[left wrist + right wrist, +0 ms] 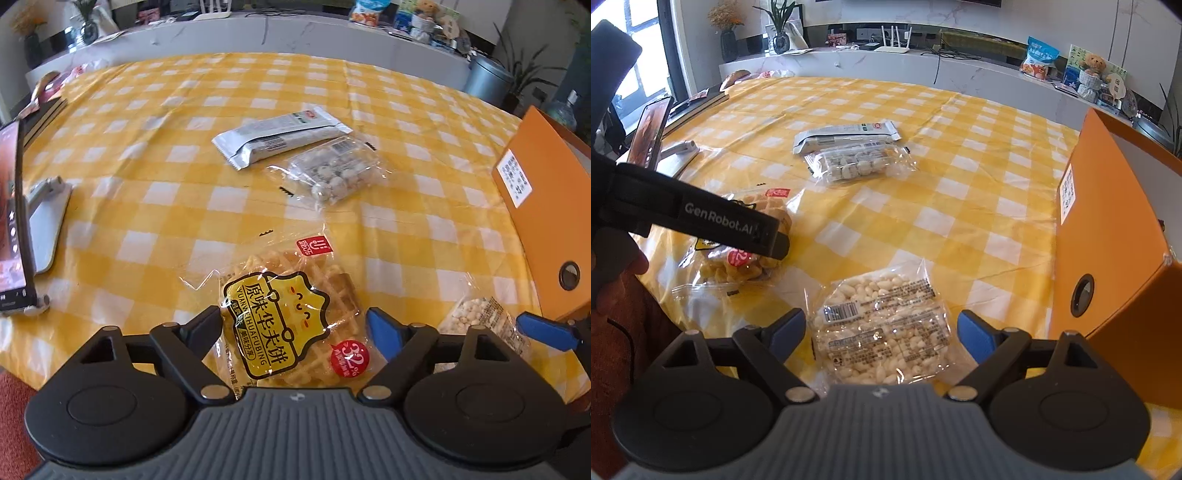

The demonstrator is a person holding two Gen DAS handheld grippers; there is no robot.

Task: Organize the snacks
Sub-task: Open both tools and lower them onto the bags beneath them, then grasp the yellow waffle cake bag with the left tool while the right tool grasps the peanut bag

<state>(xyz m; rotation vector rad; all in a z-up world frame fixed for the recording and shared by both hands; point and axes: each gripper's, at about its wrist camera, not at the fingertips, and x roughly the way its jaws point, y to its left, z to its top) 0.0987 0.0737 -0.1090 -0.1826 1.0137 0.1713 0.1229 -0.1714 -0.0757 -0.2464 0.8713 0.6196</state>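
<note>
A waffle packet point(291, 317) with a yellow label lies between the open fingers of my left gripper point(295, 325); it also shows in the right wrist view point(738, 258). A clear packet of white puffed pieces point(882, 325) lies between the open fingers of my right gripper point(881, 332); it also shows in the left wrist view point(476, 317). Farther off lie a silver bar packet point(280, 134) point(846, 134) and a clear packet of round sweets point(336, 170) point(860, 162). An orange box point(546, 206) point(1108, 236) stands at the right.
A yellow checked cloth point(184, 184) covers the table. A phone on a stand point(18, 221) is at the left edge. Books point(40, 110) lie at the far left. A white counter with plants and clutter runs behind the table.
</note>
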